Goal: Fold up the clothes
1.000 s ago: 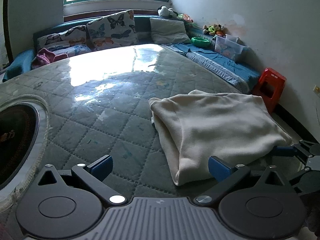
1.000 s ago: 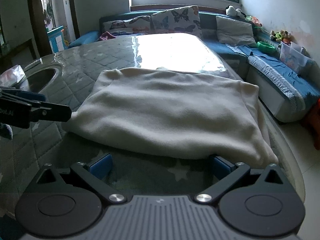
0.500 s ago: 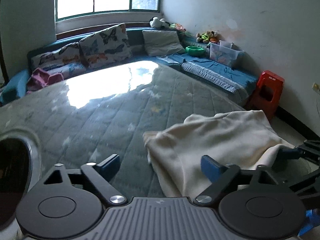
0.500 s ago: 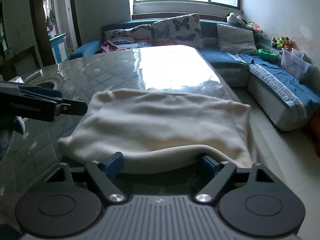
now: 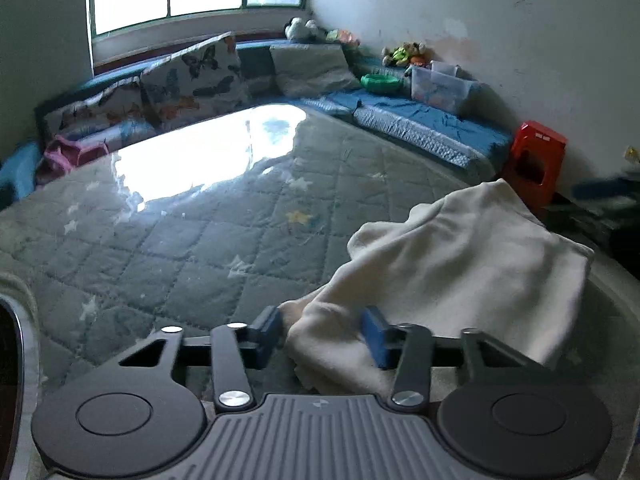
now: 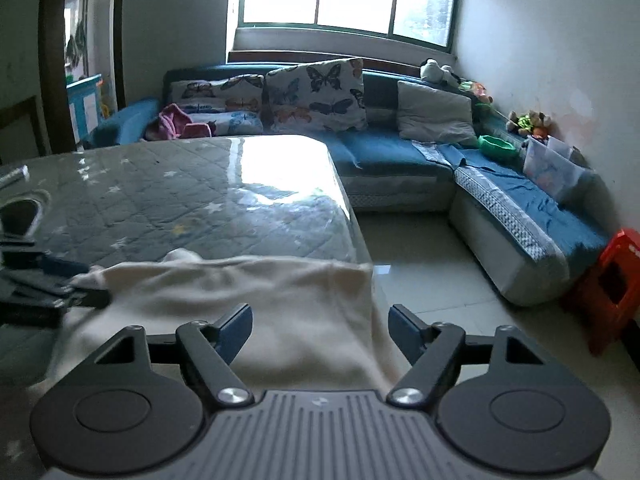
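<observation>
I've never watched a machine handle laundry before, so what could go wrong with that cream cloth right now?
The cream cloth lies at the table edge, one side already drooping over it, so it may slide to the floor. The left gripper seems to hold only a small bunch of fabric, which might slip free. The right gripper is open, so that side is loose.

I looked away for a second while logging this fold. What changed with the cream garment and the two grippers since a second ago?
The left gripper narrowed around the near left corner of the cream fleece garment, which now bunches between its fingers. The right gripper advanced over the garment's right edge, still open. The garment's near edge has lifted and rumpled. The quilted grey-green table cover and blue sofa are unchanged.
</observation>
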The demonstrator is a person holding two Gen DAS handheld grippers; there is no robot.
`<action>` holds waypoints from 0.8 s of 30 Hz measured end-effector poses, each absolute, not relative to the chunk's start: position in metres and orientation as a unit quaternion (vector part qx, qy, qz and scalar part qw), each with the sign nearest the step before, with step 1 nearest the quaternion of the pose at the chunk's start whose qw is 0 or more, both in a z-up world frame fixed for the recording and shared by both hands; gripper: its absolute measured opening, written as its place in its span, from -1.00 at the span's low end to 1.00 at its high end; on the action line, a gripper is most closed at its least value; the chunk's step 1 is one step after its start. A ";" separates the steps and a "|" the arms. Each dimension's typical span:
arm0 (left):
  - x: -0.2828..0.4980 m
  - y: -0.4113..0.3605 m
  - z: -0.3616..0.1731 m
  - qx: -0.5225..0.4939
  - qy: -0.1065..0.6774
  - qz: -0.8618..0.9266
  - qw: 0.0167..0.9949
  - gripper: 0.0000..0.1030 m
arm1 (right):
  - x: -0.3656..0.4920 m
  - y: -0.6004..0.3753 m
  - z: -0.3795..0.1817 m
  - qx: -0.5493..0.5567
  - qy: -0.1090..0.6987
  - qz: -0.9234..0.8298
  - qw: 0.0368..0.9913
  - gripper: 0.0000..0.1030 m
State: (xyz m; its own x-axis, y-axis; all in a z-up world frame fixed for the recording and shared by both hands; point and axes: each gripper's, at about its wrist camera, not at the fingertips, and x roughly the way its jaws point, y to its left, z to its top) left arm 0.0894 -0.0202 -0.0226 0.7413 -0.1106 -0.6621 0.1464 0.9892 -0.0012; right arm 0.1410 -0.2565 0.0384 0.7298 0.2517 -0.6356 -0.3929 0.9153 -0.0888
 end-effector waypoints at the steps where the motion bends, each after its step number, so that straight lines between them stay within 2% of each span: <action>1: 0.088 -0.021 -0.022 0.033 0.348 -0.069 0.934 -0.45 | 0.152 -0.254 0.035 -0.113 0.324 0.174 0.923 0.43; 3: 0.089 -0.021 -0.022 0.043 0.343 -0.072 0.936 -0.72 | 0.175 -0.253 0.025 -0.109 0.333 0.171 0.921 0.34; 5: 0.092 -0.017 -0.020 0.038 0.343 -0.076 0.936 -0.77 | 0.196 -0.250 0.015 -0.099 0.347 0.169 0.917 0.23; 7: 0.093 -0.015 -0.019 0.034 0.342 -0.079 0.936 -0.80 | 0.211 -0.248 0.005 -0.092 0.361 0.167 0.913 0.03; 8: 0.093 -0.014 -0.018 0.032 0.340 -0.080 0.936 -0.81 | 0.215 -0.248 0.002 -0.085 0.367 0.171 0.911 -0.15; 9: 0.093 -0.013 -0.018 0.030 0.338 -0.082 0.937 -0.82 | 0.216 -0.247 0.002 -0.081 0.367 0.176 0.910 -0.41; 11: 0.093 -0.010 -0.015 0.024 0.333 -0.081 0.939 -0.82 | 0.214 -0.244 0.006 -0.081 0.359 0.182 0.912 -0.74; 12: 0.092 -0.008 -0.012 0.021 0.329 -0.081 0.941 -0.83 | 0.211 -0.243 0.011 -0.081 0.352 0.185 0.914 -0.80; 17: 0.089 0.010 0.017 0.004 0.297 -0.066 0.952 -0.84 | 0.198 -0.238 0.043 -0.067 0.305 0.202 0.928 -0.84; 20: 0.080 0.024 0.049 -0.007 0.254 -0.054 0.966 -0.85 | 0.181 -0.234 0.082 -0.035 0.243 0.221 0.944 -0.85; 22: 0.071 0.035 0.072 -0.014 0.220 -0.043 0.975 -1.00 | 0.165 -0.232 0.109 -0.013 0.192 0.237 0.952 -0.85; 24: 0.058 0.049 0.090 -0.020 0.187 -0.034 0.981 -1.00 | 0.147 -0.232 0.129 0.001 0.150 0.255 0.955 -0.85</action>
State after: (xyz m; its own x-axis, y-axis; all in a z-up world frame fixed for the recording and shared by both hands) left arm 0.0580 0.0491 0.0904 0.9274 -0.0746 -0.3665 0.0596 0.9969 -0.0521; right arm 0.1467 -0.2319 0.1289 0.8252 0.4869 -0.2863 -0.4861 0.8703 0.0789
